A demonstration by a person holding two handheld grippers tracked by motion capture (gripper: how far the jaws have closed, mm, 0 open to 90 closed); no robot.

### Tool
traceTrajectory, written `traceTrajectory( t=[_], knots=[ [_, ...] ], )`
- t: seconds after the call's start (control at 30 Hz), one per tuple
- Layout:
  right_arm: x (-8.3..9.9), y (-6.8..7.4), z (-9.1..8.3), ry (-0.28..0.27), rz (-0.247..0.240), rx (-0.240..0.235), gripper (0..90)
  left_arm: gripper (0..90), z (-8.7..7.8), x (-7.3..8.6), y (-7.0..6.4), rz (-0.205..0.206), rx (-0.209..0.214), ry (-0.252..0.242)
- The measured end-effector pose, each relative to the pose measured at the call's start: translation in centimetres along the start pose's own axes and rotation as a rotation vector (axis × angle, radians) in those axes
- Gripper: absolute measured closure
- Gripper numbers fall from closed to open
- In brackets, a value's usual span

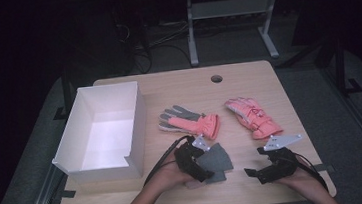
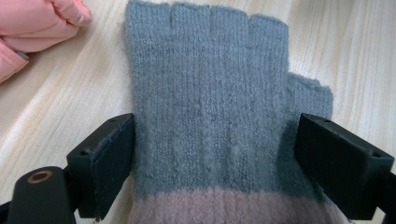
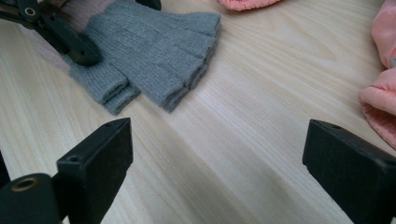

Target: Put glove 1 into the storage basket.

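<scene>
A white open box (image 1: 103, 134) is being carried by the light wooden worktop (image 1: 247, 83) at its left side. Two salmon-pink winter gloves are being shown near the middle: one with grey fingers (image 1: 189, 122), palm up, just beside the box, and another (image 1: 254, 116) lying well apart to the right. A round hole (image 1: 216, 78) is being seen near the far edge of the worktop.

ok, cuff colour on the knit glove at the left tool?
Dusty pink; the rest of the fingerless knit glove is grey. Clearest in the left gripper view.
</scene>
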State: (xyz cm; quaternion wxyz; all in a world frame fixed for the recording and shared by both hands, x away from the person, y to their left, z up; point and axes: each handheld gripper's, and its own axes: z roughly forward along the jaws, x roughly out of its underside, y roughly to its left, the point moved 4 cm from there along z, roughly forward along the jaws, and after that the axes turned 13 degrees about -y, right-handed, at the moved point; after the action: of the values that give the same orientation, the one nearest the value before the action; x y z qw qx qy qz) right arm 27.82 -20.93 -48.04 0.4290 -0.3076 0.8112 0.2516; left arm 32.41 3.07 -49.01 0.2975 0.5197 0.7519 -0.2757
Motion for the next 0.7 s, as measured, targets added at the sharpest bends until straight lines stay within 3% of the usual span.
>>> traceTrajectory(
  t=[0.17, 0.3, 0.47, 0.57, 0.7],
  knots=[
    [0.02, 0.06, 0.03, 0.002, -0.002, -0.002, 8.2, 13.8, 0.08, 0.02, -0.01, -0.015, 0.008, 0.013],
    [0.12, 0.13, 0.06, 0.009, -0.007, -0.001, 8.2, 19.9, -0.06, -0.12, -0.19, -0.014, 0.009, 0.027],
    [0.25, 0.23, 0.3, 0.021, -0.018, 0.002, 8.3, 37.7, -0.4, -0.29, -0.36, -0.009, 0.055, 0.042],
    [0.33, 0.34, 0.39, 0.031, -0.017, 0.005, 8.3, 52.6, -0.51, -0.34, -0.43, -0.033, 0.097, 0.051],
    [0.35, 0.3, 0.42, 0.029, -0.02, 0.01, 8.5, 61.1, -0.56, -0.44, -0.41, -0.061, 0.11, 0.053]
  ],
)
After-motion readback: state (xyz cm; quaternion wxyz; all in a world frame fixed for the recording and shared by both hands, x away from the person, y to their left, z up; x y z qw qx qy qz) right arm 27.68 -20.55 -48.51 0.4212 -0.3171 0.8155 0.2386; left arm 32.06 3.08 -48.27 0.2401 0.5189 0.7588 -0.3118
